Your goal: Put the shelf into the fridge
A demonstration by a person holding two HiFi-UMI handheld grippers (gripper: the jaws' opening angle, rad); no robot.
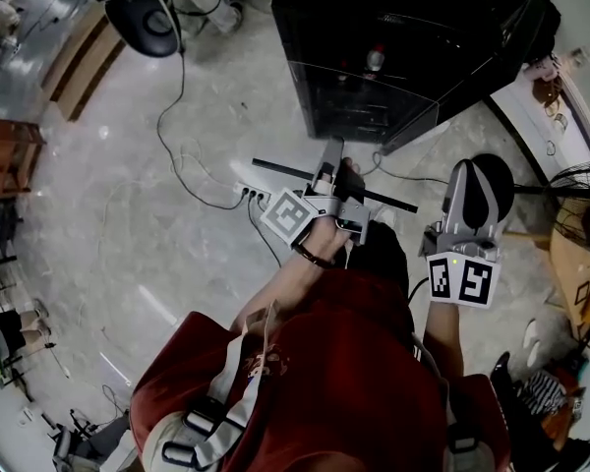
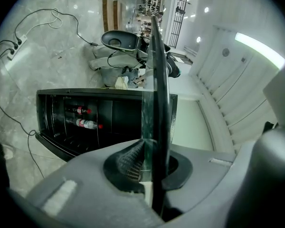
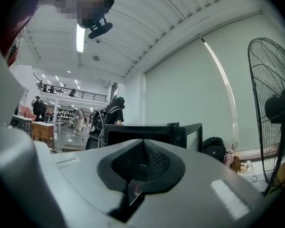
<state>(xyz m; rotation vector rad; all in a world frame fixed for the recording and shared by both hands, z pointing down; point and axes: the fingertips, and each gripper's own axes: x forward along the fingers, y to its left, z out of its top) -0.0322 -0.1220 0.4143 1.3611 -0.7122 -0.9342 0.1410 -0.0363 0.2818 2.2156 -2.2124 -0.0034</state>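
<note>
- The shelf [image 1: 280, 169] is a thin, dark-edged pane. In the head view it shows edge-on as a slim bar above the marble floor [image 1: 128, 165], slanting from about 10 o'clock to 4 o'clock across the left gripper [image 1: 329, 165].
- It's out of the fridge [image 1: 374, 47]: the black cabinet stands at 12 o'clock from that gripper, with its door swung out towards 3 o'clock.
- The left gripper view has the shelf [image 2: 157, 80] rising straight up towards 12 o'clock, glassy along its left side. The left gripper's [image 2: 154, 151] jaws are all but closed, pinching the pane's near edge between the pads.
- The right gripper [image 1: 469, 170] hangs at 3 o'clock from the left one. Its own view shows the right gripper's [image 3: 142, 146] jaws pressed together with nothing between them.
- Only the left gripper view looks into the fridge [image 2: 109, 113], where two bottles [image 2: 85, 123] lie inside.
- Only the right gripper view catches the standing fan [image 3: 275, 108] at 3 o'clock, beyond the fridge [image 3: 147, 133].
</note>
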